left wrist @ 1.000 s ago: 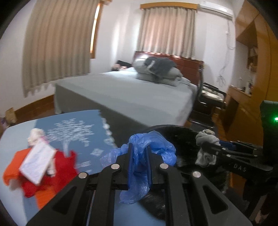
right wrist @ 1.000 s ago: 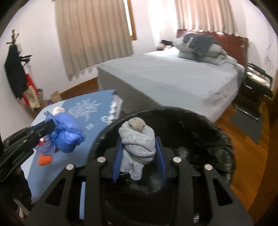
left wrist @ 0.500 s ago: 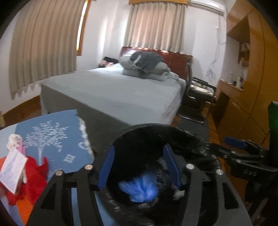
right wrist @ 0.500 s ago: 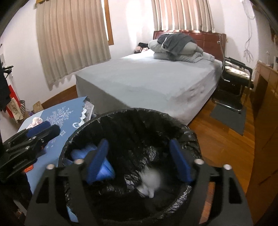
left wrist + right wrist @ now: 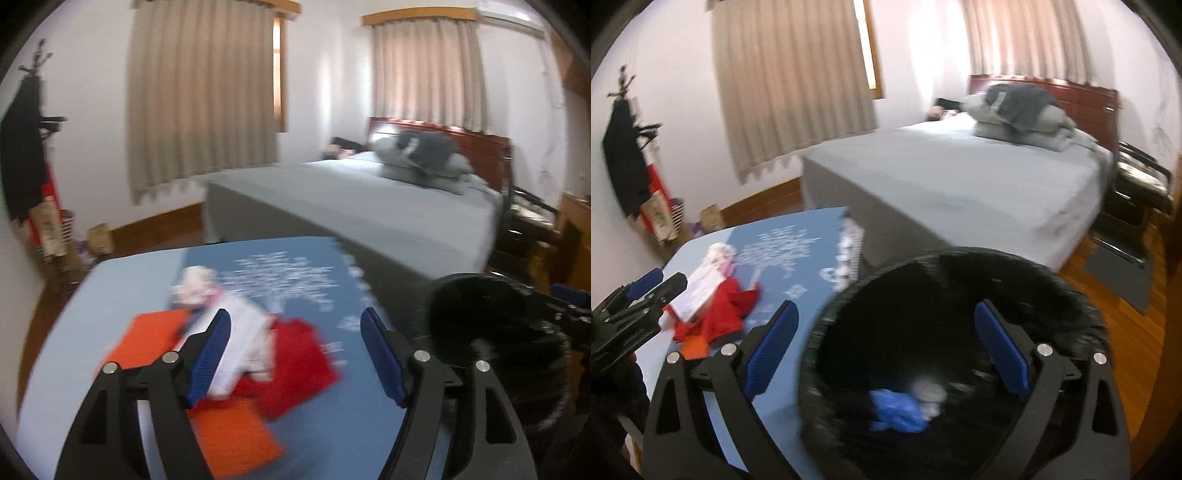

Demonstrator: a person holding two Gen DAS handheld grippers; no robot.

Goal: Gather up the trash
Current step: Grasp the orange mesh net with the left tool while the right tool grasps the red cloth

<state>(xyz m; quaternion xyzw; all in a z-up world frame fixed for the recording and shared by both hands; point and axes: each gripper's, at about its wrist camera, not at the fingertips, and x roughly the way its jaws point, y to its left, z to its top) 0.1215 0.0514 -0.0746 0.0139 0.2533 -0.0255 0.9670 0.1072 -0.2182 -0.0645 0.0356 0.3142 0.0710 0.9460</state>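
A black-lined trash bin (image 5: 953, 332) stands beside the blue table (image 5: 125, 280). Inside it lie a crumpled blue plastic bag (image 5: 897, 408) and a grey-white wad (image 5: 929, 397). My right gripper (image 5: 886, 350) hovers over the bin's mouth, jaws opening wide, nothing between them. My left gripper (image 5: 295, 354) has its jaws opening over the table, empty, above a pile of red and orange wrappers (image 5: 291, 365) with a white paper (image 5: 240, 332) and a pinkish wad (image 5: 195, 284). The bin (image 5: 495, 332) sits at the right in the left wrist view. The left gripper (image 5: 646, 291) shows at the left edge.
A grey bed (image 5: 351, 206) with folded bedding stands behind the table. A coat rack (image 5: 26, 155) with dark clothes is by the left wall, bags at its foot. A chair (image 5: 1137, 181) and a dark mat (image 5: 1123, 273) are on the wooden floor at right.
Both grippers opened and dropped the blue bag and the grey wad into the bin. The left gripper then swung left from the bin to over the table's pile.
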